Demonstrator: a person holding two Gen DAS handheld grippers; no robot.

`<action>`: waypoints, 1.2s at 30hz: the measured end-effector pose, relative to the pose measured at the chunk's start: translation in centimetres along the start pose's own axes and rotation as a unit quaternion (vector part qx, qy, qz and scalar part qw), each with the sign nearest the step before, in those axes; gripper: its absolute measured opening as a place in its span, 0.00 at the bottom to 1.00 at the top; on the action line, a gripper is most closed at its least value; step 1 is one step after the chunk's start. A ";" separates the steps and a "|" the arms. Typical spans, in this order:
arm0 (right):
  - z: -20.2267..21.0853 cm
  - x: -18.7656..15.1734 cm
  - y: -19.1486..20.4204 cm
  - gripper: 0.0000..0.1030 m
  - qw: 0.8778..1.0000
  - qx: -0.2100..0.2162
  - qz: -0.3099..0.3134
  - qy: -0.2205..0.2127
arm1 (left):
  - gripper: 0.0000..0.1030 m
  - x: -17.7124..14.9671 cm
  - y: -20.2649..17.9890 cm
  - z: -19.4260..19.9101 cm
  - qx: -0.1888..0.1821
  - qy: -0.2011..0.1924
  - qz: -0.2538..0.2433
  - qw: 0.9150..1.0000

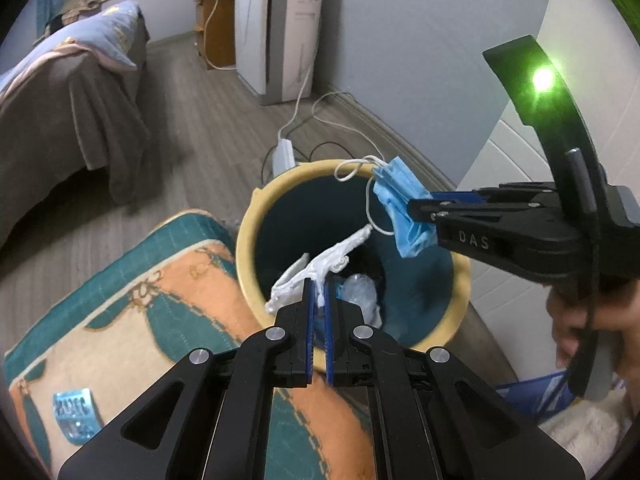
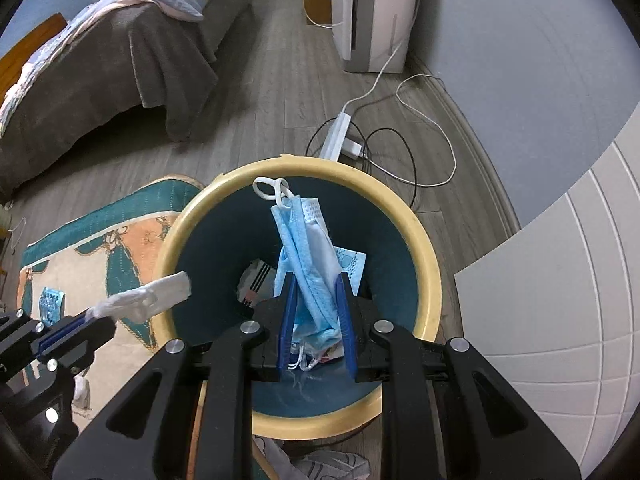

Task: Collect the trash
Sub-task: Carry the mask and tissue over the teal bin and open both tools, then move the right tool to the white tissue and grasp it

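A round bin with a cream rim [image 1: 248,216] [image 2: 424,248] and dark teal inside stands on the floor and holds some trash. My left gripper [image 1: 319,288] is shut on a crumpled white tissue [image 1: 320,266], held over the bin's near-left rim; the tissue also shows in the right wrist view [image 2: 148,296]. My right gripper [image 2: 316,280] is shut on a folded blue face mask [image 2: 308,248] above the bin's opening; it shows in the left wrist view [image 1: 404,212] with its white ear loops dangling.
A teal and orange rug [image 1: 140,320] lies left of the bin with a small blue packet [image 1: 74,408] on it. A power strip with cables [image 2: 340,136] lies behind the bin. A bed [image 2: 112,52] stands at left, a white appliance [image 1: 276,32] at the back wall.
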State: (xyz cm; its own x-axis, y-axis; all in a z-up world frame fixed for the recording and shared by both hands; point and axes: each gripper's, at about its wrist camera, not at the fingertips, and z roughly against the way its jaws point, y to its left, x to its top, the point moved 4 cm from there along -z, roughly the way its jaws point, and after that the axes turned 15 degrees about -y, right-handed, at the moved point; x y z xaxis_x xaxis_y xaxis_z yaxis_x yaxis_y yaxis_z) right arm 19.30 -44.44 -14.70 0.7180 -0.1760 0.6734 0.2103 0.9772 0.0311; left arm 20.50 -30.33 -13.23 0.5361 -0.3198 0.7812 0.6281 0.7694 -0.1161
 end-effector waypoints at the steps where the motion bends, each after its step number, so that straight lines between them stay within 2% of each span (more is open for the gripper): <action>1: 0.0 0.0 -0.1 0.23 1.000 -0.004 -0.001 -0.002 | 0.09 -0.1 -0.1 0.0 0.001 -0.001 0.000 1.000; 2: 0.0 0.1 -0.2 0.27 1.000 -0.005 -0.001 -0.004 | 0.11 -0.1 -0.1 -0.1 0.001 0.000 0.001 1.000; 3: 0.1 0.1 -0.2 0.30 1.000 -0.007 -0.002 -0.006 | 0.19 -0.2 0.0 -0.2 0.004 0.000 0.000 1.000; 4: 0.1 0.1 -0.3 0.36 1.000 -0.007 -0.003 -0.009 | 0.31 -0.3 0.0 -0.1 0.004 -0.002 0.000 1.000; 5: 0.2 0.2 -0.4 0.41 1.000 -0.009 -0.003 -0.011 | 0.39 -0.4 0.1 -0.1 0.006 -0.004 0.000 1.000; 6: 0.1 0.2 -0.6 0.43 1.000 -0.010 -0.003 -0.012 | 0.51 -0.4 0.2 0.0 0.008 -0.007 -0.001 1.000; 8: 0.1 0.3 -0.4 0.52 1.000 -0.004 -0.004 -0.015 | 0.58 -0.6 0.3 0.4 0.013 -0.012 -0.002 1.000; 9: 0.1 0.3 -0.4 0.56 1.000 -0.004 -0.004 -0.015 | 0.68 -0.7 0.4 0.6 0.016 -0.014 -0.003 1.000; 10: 0.1 0.3 -0.3 0.66 1.000 -0.003 -0.002 -0.017 | 0.81 -0.8 0.4 1.0 0.021 -0.019 -0.003 1.000; 11: 0.3 0.4 -0.1 0.77 1.000 -0.003 0.002 -0.023 | 0.86 -0.9 0.4 1.6 0.025 -0.027 -0.005 0.999; 12: 0.5 0.6 0.1 0.82 1.000 -0.002 0.005 -0.028 | 0.88 -1.0 0.4 2.0 0.028 -0.034 -0.006 0.999; 14: 1.0 0.8 0.5 0.92 0.999 0.002 0.010 -0.040 | 0.91 -1.6 0.4 3.2 0.040 -0.041 -0.013 0.998; 15: 1.1 1.0 0.7 0.93 0.999 0.003 0.012 -0.043 | 0.91 -1.9 0.4 3.6 0.048 -0.040 -0.017 0.998; 18: 1.3 1.0 1.3 0.94 0.999 0.002 0.022 -0.043 | 0.92 -3.1 0.9 5.2 0.064 -0.036 -0.022 0.997; 23: 1.9 1.1 2.9 0.94 0.998 0.007 0.035 -0.046 | 0.92 -4.8 4.0 8.8 0.098 -0.035 0.000 0.995; 27: 2.8 1.0 5.1 0.94 0.997 0.022 0.049 -0.060 | 0.92 -5.9 7.6 12.2 0.153 -0.038 0.001 0.988; 36: 4.6 -0.7 14.3 0.94 0.987 0.110 0.093 -0.065 | 0.93 -9.0 15.2 19.1 0.251 -0.025 0.047 0.966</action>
State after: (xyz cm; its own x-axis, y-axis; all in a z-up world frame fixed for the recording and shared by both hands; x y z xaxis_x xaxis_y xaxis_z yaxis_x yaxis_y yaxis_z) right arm 18.74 -29.78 -11.36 0.6357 0.0127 0.7719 -0.0781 0.9958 0.0480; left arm 14.46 -5.21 -10.34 0.5416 -0.2187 0.8117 0.2186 0.9690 0.1153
